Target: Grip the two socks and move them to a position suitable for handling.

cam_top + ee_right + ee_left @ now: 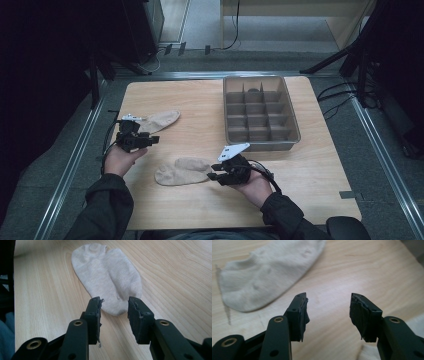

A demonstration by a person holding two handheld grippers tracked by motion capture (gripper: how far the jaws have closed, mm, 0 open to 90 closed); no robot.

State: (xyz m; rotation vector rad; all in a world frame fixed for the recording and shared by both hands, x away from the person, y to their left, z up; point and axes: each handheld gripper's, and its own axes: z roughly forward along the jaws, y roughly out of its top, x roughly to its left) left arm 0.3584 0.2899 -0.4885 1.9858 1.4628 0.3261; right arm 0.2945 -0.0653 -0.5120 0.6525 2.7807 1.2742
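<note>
On the worktop (310,175), two beige socks lie apart. Left tool (150,140) gapes wide, empty, beside far sock (159,121); right tool (212,172), half-open, empty, at near sock (182,171).

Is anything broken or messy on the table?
Mostly tidy. The black pads on the left gripper look torn and ragged at the edges, and the right gripper pads look frayed too. Both socks lie flat; the tray sits straight.
</note>
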